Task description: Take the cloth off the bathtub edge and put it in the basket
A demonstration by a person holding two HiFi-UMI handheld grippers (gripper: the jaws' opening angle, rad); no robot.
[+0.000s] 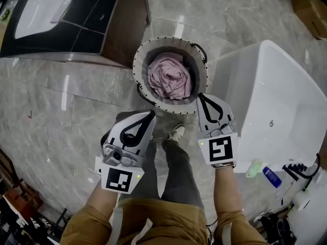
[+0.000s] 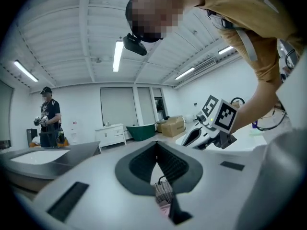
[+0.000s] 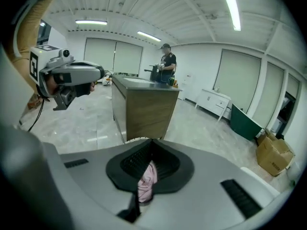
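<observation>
The pink cloth [image 1: 168,78] lies bunched inside the round basket [image 1: 144,50] beside the white bathtub [image 1: 265,86], as the left gripper [image 1: 149,116] and right gripper [image 1: 202,98], each with jaws pressed together, hover at its near rim.

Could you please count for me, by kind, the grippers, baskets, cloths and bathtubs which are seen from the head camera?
grippers: 2, the left gripper and the right gripper
basket: 1
pink cloth: 1, lying inside the basket
bathtub: 1
total: 5
</observation>
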